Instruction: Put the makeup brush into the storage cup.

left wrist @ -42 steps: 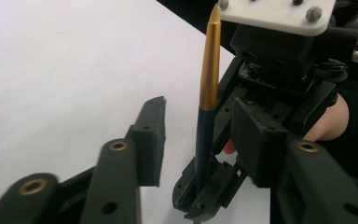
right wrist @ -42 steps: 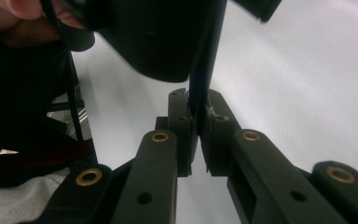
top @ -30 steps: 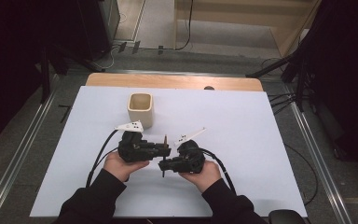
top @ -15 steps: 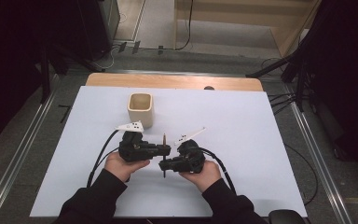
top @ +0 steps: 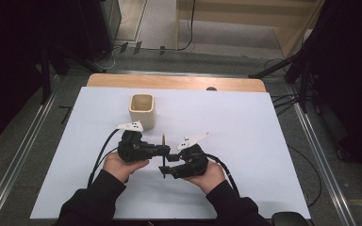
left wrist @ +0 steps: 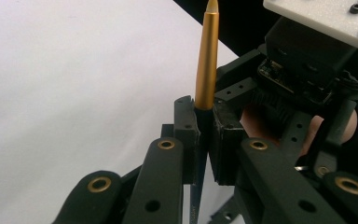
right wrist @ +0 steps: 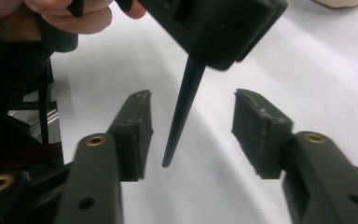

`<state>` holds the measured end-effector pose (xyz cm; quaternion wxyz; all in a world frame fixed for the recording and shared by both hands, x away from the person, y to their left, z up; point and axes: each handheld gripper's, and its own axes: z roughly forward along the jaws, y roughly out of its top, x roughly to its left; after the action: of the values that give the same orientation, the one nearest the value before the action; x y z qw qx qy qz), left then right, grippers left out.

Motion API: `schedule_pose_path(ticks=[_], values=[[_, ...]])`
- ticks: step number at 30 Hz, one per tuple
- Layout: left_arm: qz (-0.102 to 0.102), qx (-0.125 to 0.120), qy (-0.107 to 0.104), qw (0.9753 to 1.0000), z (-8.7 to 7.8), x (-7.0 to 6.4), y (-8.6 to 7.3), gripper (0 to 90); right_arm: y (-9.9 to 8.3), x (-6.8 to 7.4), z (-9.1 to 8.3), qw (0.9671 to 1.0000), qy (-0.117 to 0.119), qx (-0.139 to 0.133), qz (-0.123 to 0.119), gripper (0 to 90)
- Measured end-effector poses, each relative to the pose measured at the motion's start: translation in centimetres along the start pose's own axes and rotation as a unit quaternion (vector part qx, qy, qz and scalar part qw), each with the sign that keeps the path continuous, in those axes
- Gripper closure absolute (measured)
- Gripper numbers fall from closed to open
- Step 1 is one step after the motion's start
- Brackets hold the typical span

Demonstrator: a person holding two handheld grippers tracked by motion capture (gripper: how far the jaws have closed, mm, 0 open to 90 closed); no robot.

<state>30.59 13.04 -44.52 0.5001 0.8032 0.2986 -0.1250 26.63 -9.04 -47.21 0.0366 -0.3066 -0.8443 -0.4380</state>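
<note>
A slim pen with a gold upper part [left wrist: 206,60] and a dark tapered lower end [right wrist: 182,112] stands roughly upright above the white table. My left gripper [left wrist: 205,126] is shut on it at the joint between gold and dark. In the high view the pen [top: 163,141] sits between the two hands, with the left gripper [top: 160,150] coming in from the left. My right gripper [right wrist: 191,126] is open, its pads on either side of the dark tapered end without touching it. From above, the right gripper [top: 167,165] is just below the left one.
A cream square cup [top: 142,110] stands open-topped on the white table sheet [top: 245,141], behind the left hand. Cables trail from both grippers toward the table's near edge. A wooden strip [top: 179,82] runs along the far edge.
</note>
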Motion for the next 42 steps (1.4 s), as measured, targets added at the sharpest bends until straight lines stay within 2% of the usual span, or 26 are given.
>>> schedule_pose_path(ticks=[5,8,11,13,19,26,29,36,42], values=[[-0.002,-0.005,0.003,1.0,-0.5,0.0,0.1,83.7,-0.1,0.0,-0.3,0.9999,0.001,-0.005,-0.011,34.8],[-0.004,-0.001,0.007,1.0,-0.7,0.1,0.1,83.6,-0.2,0.0,-0.5,0.9999,-0.002,-0.008,-0.007,31.6],[-0.001,0.0,0.009,1.0,-0.9,0.1,0.2,83.6,-0.2,0.1,-0.6,0.9994,-0.016,-0.013,-0.029,28.6],[0.001,0.002,0.011,0.9999,-1.0,0.2,0.2,83.6,-0.2,0.1,-0.7,0.9991,-0.014,-0.013,-0.039,27.4],[-0.001,0.01,0.019,0.9998,-1.2,0.3,0.2,83.6,-0.3,0.1,-1.2,0.9989,-0.012,-0.017,-0.042,26.0],[-0.01,0.012,0.013,0.9998,-1.4,0.1,0.2,83.5,-0.6,-0.3,-1.8,0.9985,-0.018,-0.013,-0.05,24.8],[-0.002,0.012,0.013,0.9998,-1.3,-0.2,0.3,83.5,-0.7,-0.3,-2.0,0.9981,-0.023,-0.01,-0.056,24.7],[0.001,0.016,0.017,0.9997,-1.6,-0.3,0.2,83.5,-1.1,-0.7,-2.7,0.9968,-0.033,-0.001,-0.073,24.3],[0.003,0.014,0.021,0.9997,-1.7,-0.4,0.1,83.4,-1.3,-1.1,-3.3,0.9964,-0.04,0.005,-0.074,24.3]])
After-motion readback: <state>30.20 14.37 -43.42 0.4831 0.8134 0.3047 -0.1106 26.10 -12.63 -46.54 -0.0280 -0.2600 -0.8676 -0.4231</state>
